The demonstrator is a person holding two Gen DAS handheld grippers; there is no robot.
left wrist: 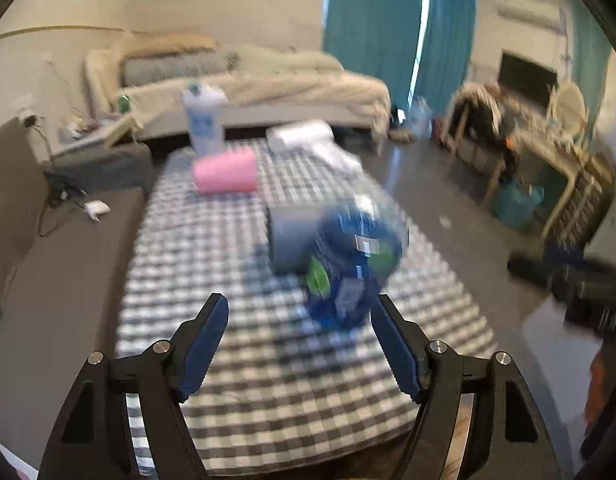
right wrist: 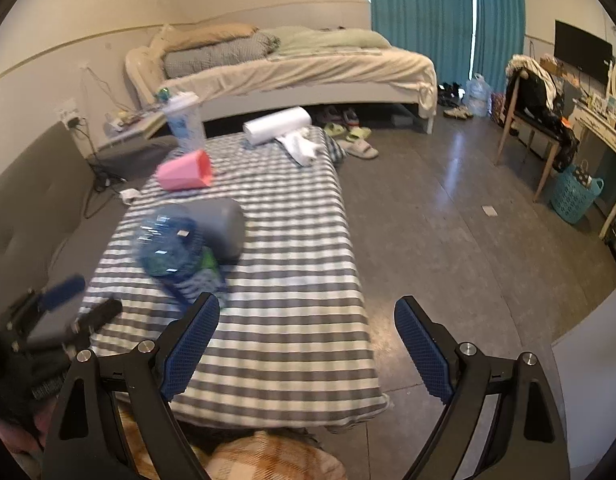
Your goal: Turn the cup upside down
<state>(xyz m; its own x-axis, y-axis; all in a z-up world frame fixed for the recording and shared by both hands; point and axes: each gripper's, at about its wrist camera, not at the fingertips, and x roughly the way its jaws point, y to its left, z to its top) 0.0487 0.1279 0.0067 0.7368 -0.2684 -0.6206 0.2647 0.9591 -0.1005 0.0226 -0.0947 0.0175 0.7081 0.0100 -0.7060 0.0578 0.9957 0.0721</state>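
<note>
A pink cup lies on its side at the far part of the checked table; it also shows in the right wrist view with its mouth to the right. A grey cup lies on its side mid-table, also in the right wrist view. A blue bottle lies against it, blurred; it shows in the right wrist view too. My left gripper is open and empty, just short of the bottle. My right gripper is open and empty over the table's near right edge.
A tall clear tumbler stands at the table's far left. A white roll and cloth lie at the far edge. A grey sofa is on the left, a bed behind, a chair and basket at right.
</note>
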